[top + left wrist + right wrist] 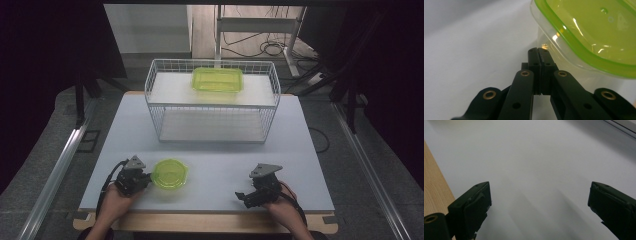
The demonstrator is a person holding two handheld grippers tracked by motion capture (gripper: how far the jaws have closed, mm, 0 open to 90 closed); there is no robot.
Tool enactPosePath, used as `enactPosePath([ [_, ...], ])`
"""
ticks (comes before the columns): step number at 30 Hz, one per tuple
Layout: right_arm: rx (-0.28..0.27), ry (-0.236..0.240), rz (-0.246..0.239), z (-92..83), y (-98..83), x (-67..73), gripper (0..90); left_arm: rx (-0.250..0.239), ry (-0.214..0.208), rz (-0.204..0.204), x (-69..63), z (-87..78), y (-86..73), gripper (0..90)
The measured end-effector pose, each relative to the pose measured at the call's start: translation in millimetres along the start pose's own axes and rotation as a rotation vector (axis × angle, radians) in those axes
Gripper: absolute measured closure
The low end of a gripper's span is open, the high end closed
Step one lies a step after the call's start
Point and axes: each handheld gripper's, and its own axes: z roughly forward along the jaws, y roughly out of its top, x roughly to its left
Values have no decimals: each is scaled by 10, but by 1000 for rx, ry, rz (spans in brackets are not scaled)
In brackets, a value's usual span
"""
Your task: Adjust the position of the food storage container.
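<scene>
The left gripper (539, 50) has its fingers (534, 58) pressed tight together, with nothing between them. Their tips sit right at the side of the small box (170, 173), just under its green lid (596, 32). I cannot tell if they touch the clear wall or only come very close.

The right gripper (246, 196) has its fingers (474, 207) spread wide, with nothing between them. It rests well to the right of the small box, near the front edge of the tabletop (220, 160).

The small box sits on the tabletop near the front, on the left side. It has a clear body and a yellow-green lid. It looks empty, but the lid makes that hard to see.

The step in hand looks like picking up the small box. To do it well, the left fingers should open first. Then one finger can go over the lid's rim and the other under it. The squeeze should be slow, because the plastic is smooth and may slip or tip.

Behind the small box stands a white wire basket (212, 65). A bigger green box (218, 80) lies on its top shelf. The shelf below that holds nothing. The small box may belong in the basket too.
</scene>
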Motion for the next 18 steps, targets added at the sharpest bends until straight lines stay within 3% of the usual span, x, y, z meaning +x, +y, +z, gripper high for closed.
enactPosePath([
  [10, 6, 1, 5, -3, 2, 0, 60, 31, -81, 84, -359, 131, 127, 890],
  [18, 8, 0, 9, -4, 2, -4, 61, 44, -122, 141, -559, 233, 221, 890],
])
